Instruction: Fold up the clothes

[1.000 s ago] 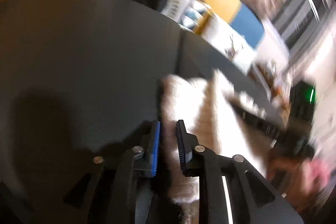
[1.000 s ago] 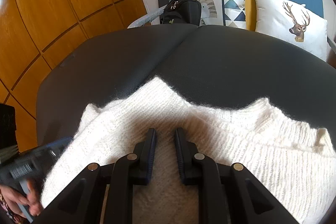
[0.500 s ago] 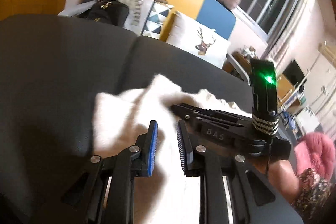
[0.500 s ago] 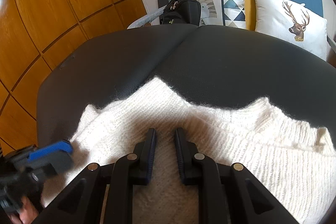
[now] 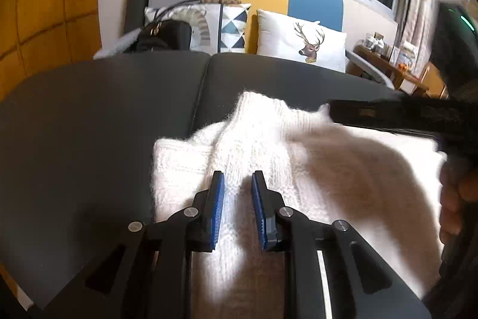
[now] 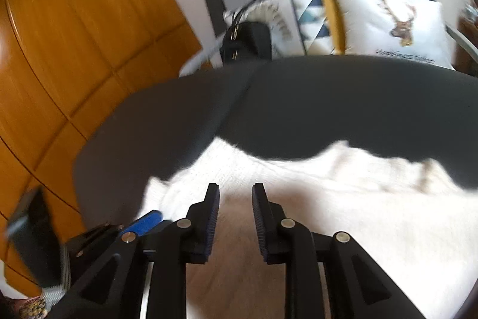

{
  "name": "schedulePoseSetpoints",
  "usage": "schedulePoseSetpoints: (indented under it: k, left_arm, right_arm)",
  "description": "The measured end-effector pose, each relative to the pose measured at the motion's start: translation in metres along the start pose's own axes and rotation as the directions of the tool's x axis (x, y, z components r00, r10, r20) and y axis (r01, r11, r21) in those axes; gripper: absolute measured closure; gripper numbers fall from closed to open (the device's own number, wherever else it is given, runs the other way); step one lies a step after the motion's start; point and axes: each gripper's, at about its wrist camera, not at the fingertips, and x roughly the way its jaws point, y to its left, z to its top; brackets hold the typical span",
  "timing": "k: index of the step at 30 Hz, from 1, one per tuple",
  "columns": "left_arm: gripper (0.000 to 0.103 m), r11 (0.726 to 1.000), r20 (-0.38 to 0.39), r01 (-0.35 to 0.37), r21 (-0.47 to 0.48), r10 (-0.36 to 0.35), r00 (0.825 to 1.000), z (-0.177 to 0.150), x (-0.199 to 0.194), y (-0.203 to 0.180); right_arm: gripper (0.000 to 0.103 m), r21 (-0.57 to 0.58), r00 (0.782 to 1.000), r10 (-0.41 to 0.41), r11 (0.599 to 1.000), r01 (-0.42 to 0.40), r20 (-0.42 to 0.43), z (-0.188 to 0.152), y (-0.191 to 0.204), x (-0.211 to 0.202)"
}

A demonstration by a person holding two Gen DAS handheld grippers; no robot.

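A fluffy white knit sweater (image 5: 328, 169) lies on a dark grey cushioned surface (image 5: 89, 124). Its left part is folded over into a ridge that runs up from my left gripper (image 5: 237, 187). The blue pads stand close together with a fold of the knit between them. In the right wrist view, which is blurred, the sweater (image 6: 328, 193) spreads below my right gripper (image 6: 235, 199). Its jaws are opening, and the pads hang above the cloth without pressing on it. The left gripper's blue pad (image 6: 146, 221) shows at the lower left there. The right gripper's body (image 5: 388, 115) and a hand (image 5: 454, 199) cross the sweater's right side.
A deer-print pillow (image 5: 301, 41), a patterned pillow (image 5: 227, 29) and a black bag (image 5: 161, 35) lie at the far edge, against a grey, yellow and blue backrest. Wooden panels (image 6: 74, 50) stand on the left. A small table with jars (image 5: 388, 62) is at the far right.
My left gripper carried the sweater's edge across, rolled level, then settled. My right gripper lifted back from the knit, and the gap between its jaws widened.
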Motion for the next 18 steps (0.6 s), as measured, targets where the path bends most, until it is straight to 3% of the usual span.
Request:
schedulePoseSetpoints:
  k: [3,6,9,14,18]
  left_arm:
    - [0.082,0.998,0.027,0.054,-0.035,-0.053,0.998,0.014,-0.009,-0.008]
    - [0.075,0.995,-0.013,0.088,0.055,-0.088,0.996,0.028,0.008,-0.038]
    - [0.072,0.989,-0.091,0.047,0.141,-0.034,0.995,0.034,0.043,-0.061]
    - [0.069,0.997,-0.106,0.039,0.073,-0.031,0.994,0.033,0.066,-0.051]
    - [0.069,0.997,-0.090,0.056,0.062,-0.050,0.995,0.029,0.064,-0.048]
  right_arm:
    - [0.081,0.009,0.996,-0.087,0.996,0.087,0.004,-0.015,-0.022,-0.025]
    - [0.081,0.053,0.997,-0.074,0.996,0.076,-0.024,-0.023,-0.042,-0.026]
    - [0.081,0.039,0.994,-0.097,0.994,0.099,-0.048,-0.024,-0.047,-0.013]
    - [0.081,-0.033,0.981,-0.191,0.981,0.190,-0.040,-0.029,-0.041,0.005]
    - [0.080,0.051,0.987,-0.157,0.986,0.159,-0.044,-0.025,-0.051,0.005]
